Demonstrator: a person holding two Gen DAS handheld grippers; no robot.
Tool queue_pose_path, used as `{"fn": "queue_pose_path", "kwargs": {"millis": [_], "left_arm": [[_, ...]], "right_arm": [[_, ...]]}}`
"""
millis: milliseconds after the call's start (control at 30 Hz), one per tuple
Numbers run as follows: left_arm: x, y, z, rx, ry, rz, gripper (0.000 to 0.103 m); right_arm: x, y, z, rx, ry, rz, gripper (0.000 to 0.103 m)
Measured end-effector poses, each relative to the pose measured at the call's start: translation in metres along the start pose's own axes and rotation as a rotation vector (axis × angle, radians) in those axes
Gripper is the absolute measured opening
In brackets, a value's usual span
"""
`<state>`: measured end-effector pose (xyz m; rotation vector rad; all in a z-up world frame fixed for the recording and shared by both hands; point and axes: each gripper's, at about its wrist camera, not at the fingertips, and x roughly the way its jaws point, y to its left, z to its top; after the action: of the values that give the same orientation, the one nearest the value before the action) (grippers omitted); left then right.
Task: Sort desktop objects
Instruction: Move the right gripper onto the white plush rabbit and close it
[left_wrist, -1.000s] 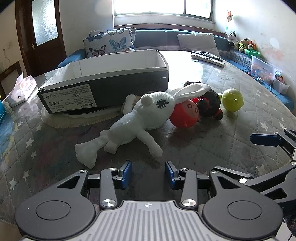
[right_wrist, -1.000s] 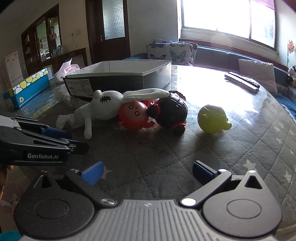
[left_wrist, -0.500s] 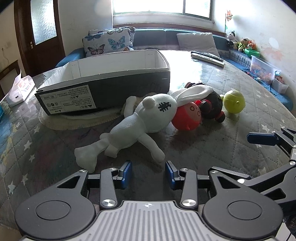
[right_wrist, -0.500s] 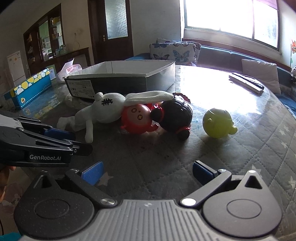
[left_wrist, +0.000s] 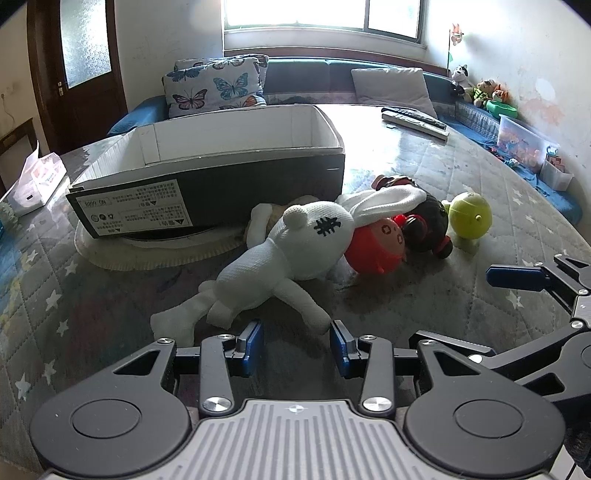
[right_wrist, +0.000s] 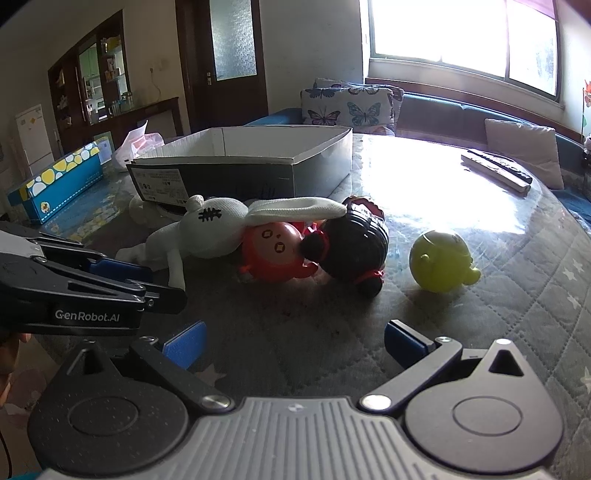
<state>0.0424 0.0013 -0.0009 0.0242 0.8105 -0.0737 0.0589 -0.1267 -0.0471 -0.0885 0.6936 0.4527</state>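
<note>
A white plush rabbit (left_wrist: 295, 251) lies on the quilted table in front of an open cardboard box (left_wrist: 221, 162). Its ear drapes over a red round toy (left_wrist: 376, 245) and a black round toy (left_wrist: 428, 225). A yellow-green round toy (left_wrist: 471, 216) sits to their right. My left gripper (left_wrist: 297, 345) is open and empty, just short of the rabbit's legs. My right gripper (right_wrist: 293, 341) is open wide and empty, short of the red toy (right_wrist: 273, 254) and the black toy (right_wrist: 354, 240). The rabbit (right_wrist: 210, 232), green toy (right_wrist: 439, 260) and box (right_wrist: 251, 158) also show in the right wrist view.
The box rests on a round white mat (left_wrist: 162, 251). Remote controls (left_wrist: 413, 120) lie at the far side of the table. A tissue pack (left_wrist: 33, 181) is at the left. A blue spotted box (right_wrist: 55, 181) stands far left. A sofa with cushions (left_wrist: 218, 85) lies beyond.
Both grippers have moved slightly forward toward the toys. Neither has changed its opening, and no object has moved.
</note>
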Motion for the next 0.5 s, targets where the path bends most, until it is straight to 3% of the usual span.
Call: {"fn": "queue_pose_path", "kwargs": {"millis": [500], "left_arm": [[-0.020,0.031,0.021,-0.045,-0.066,0.003,0.042]], "right_arm": [[0.000,0.006,0.029,-0.057,-0.030,0.061,0.100]]}}
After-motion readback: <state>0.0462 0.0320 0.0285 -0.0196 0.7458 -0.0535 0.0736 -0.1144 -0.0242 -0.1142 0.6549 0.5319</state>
